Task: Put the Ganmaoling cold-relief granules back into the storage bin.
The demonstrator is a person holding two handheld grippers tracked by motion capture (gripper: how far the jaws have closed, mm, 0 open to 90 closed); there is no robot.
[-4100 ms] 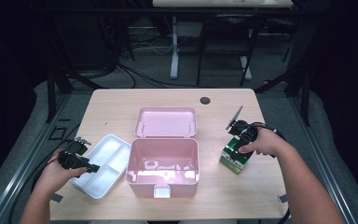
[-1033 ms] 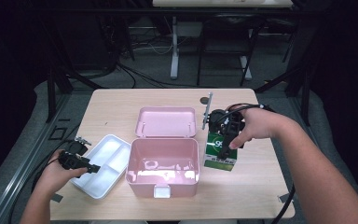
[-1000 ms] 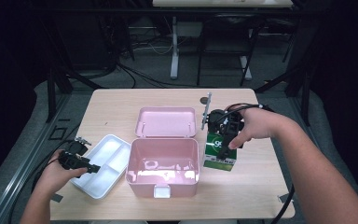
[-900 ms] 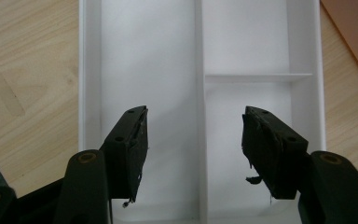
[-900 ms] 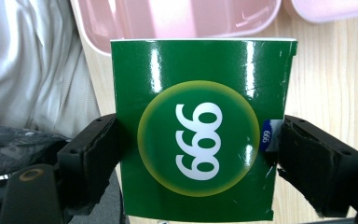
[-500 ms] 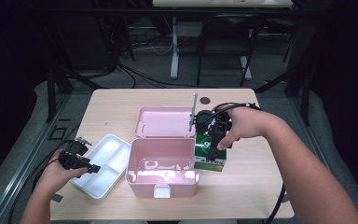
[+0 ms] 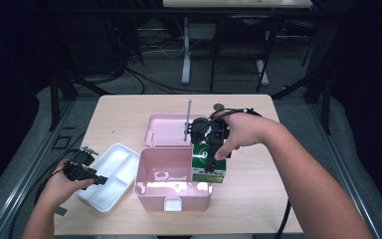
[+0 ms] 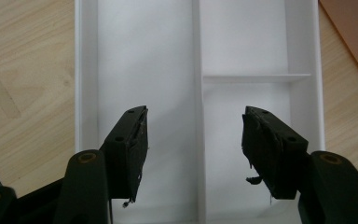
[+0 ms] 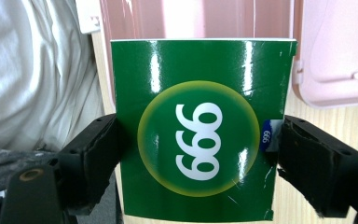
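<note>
My right gripper (image 7: 210, 160), fingers clamped on the green box (image 9: 198, 126), has carried it leftward to the pink case's (image 7: 171, 179) right wall since half a second ago. The box hides whatever lies past my fingers. My left gripper (image 8: 195, 149) hangs, fingers apart, over the white tray (image 8: 88, 70).

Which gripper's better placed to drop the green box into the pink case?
Right. The right gripper is shut on the green box, holding it at the right edge of the open pink case. The left gripper is open with nothing between its jaws, over the white tray, left of the case.
</note>
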